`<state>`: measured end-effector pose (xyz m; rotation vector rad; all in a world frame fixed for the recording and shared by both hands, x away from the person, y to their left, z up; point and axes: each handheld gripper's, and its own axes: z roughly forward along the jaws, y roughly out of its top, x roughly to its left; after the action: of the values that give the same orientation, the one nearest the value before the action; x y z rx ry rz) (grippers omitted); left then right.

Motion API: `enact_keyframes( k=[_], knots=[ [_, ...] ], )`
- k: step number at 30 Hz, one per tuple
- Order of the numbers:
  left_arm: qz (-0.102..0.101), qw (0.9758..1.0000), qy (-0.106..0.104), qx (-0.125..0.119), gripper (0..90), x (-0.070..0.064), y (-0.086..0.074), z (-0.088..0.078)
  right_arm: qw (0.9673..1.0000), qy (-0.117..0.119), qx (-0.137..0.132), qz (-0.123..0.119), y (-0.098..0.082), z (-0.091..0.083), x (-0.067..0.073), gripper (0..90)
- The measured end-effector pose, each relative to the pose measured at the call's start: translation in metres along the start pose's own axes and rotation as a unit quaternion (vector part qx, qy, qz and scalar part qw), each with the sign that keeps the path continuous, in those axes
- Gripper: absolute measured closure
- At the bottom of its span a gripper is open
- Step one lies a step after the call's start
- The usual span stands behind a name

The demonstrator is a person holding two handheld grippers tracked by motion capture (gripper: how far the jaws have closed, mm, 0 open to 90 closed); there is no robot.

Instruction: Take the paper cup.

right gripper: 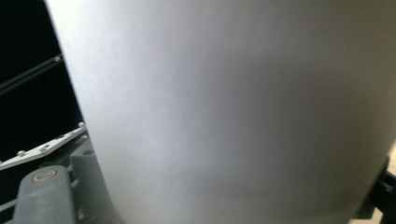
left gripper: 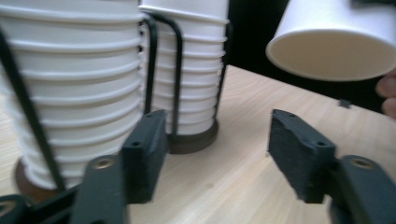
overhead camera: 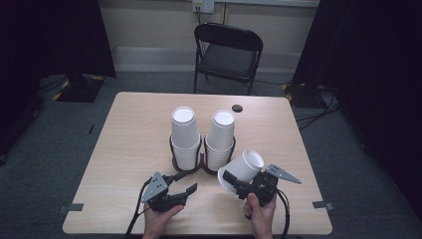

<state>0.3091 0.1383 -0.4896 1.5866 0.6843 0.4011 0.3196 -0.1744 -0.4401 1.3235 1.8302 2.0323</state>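
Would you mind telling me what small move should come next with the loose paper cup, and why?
Probably bring the left gripper across to the paper cup. The right gripper holds it tilted in the air, beside the two cup stacks in their black holders, and the left jaws stand open with nothing between them, close by over the table.

The left gripper has its jaws apart over bare table, nothing between them. Just beyond its left jaw stand two stacks of cups in black wire holders. A single cup hangs tilted above its right jaw.
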Motion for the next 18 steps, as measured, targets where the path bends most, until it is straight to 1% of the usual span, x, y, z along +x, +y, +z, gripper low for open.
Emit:
enact_keyframes(
  k=[1,2,3,5,7,9,13,14,15,18],
  knots=[
    [0.001,1.0,0.0,-0.005,38.7,-0.001,0.0,0.001,1.0,0.004,0.001,0.006,-0.002,0.001,0.001,14.2],
    [0.004,1.0,-0.001,-0.007,38.7,-0.001,0.001,0.001,0.9999,0.008,0.002,0.012,-0.004,0.002,0.002,14.2],
    [-0.001,1.0,-0.004,-0.008,38.8,-0.002,0.001,0.002,0.9998,0.012,0.003,0.017,-0.006,0.003,0.003,14.2],
    [0.005,0.9999,-0.004,-0.008,40.1,-0.003,0.002,0.002,0.9995,0.019,0.002,0.027,-0.008,0.004,0.004,14.2],
    [0.004,0.9999,-0.006,-0.015,40.9,-0.005,0.003,0.003,0.999,0.027,0.001,0.036,-0.011,0.005,0.005,14.2],
    [0.01,0.9998,-0.009,-0.017,41.7,-0.006,0.003,0.004,0.9983,0.035,0.0,0.047,-0.014,0.006,0.006,14.2],
    [0.018,0.9994,-0.02,-0.022,42.3,-0.008,0.005,0.008,0.9967,0.048,0.001,0.066,-0.022,0.01,0.008,14.2],
    [0.025,0.9992,-0.023,-0.023,43.4,-0.008,0.005,0.01,0.9964,0.05,0.003,0.068,-0.023,0.01,0.008,14.2],
    [0.022,0.9991,-0.024,-0.027,44.1,-0.009,0.005,0.011,0.996,0.053,0.003,0.072,-0.024,0.011,0.009,14.2],
    [0.026,0.9983,-0.032,-0.04,47.3,-0.012,0.004,0.014,0.9955,0.055,0.003,0.077,-0.025,0.012,0.01,14.2]
  ],
)
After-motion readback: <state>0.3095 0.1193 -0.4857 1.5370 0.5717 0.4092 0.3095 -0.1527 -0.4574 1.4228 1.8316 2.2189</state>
